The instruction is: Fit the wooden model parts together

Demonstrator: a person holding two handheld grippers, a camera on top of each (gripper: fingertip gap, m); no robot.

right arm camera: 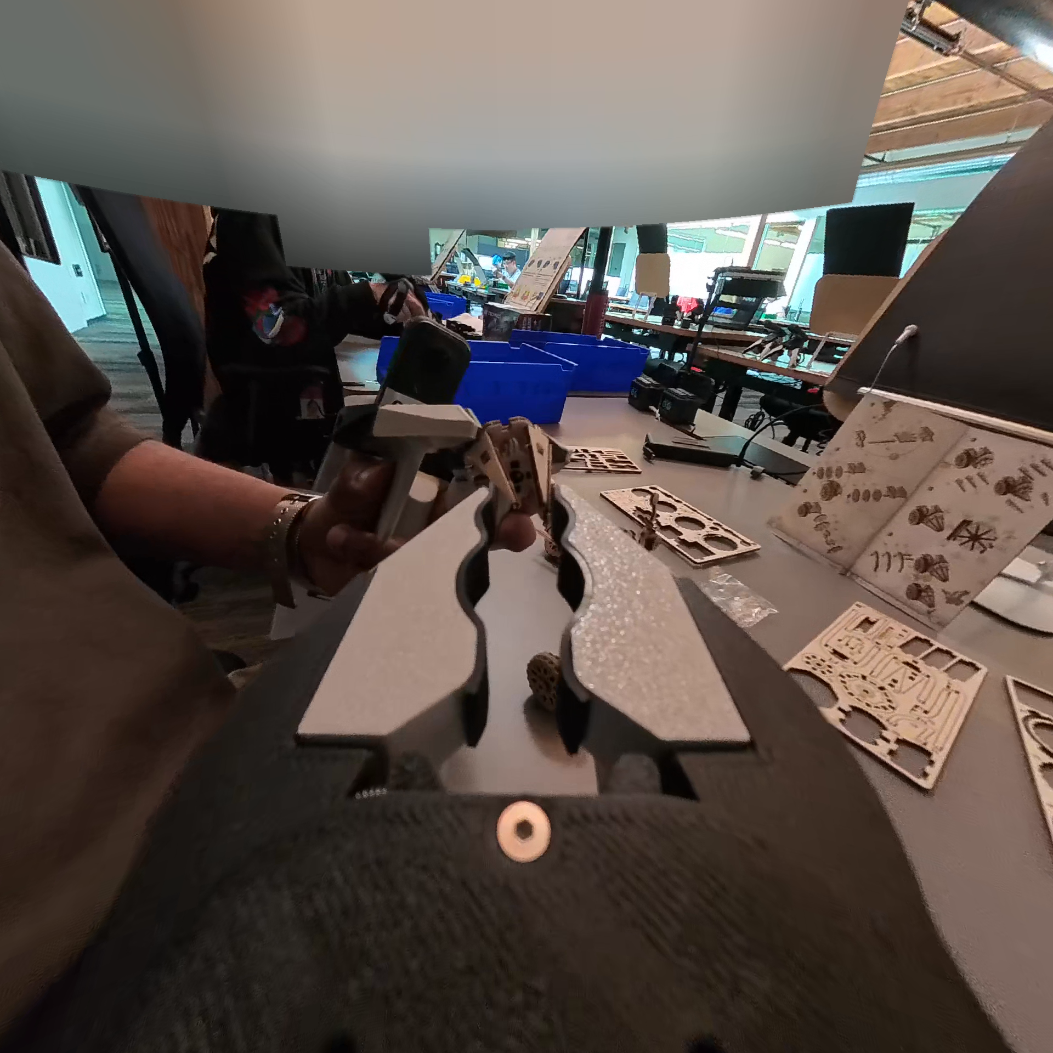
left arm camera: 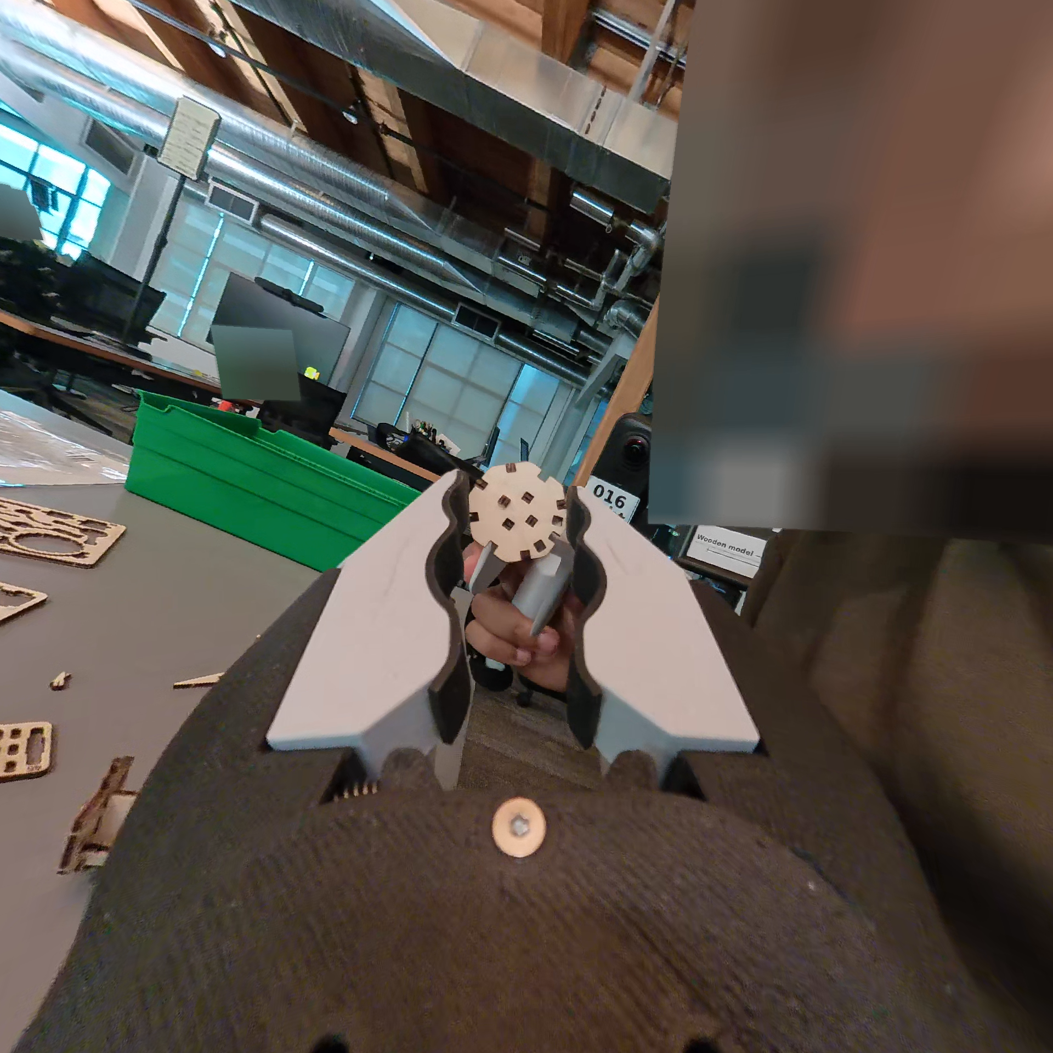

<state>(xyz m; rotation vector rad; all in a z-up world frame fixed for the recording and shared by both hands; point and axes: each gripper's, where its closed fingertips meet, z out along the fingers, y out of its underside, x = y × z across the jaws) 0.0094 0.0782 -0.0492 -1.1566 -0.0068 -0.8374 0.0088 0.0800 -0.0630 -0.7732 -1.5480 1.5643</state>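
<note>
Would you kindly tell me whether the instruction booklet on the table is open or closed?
Open: the instruction booklet leans back with two illustrated pages spread either side of its centre fold.

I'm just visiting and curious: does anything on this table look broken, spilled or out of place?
Nothing looks broken. Small wood offcuts lie loose on the table, and a little wooden wheel sits apart from the punched-out sheets. A crumpled clear wrapper lies near the open booklet. That looks like ordinary assembly clutter.
</note>
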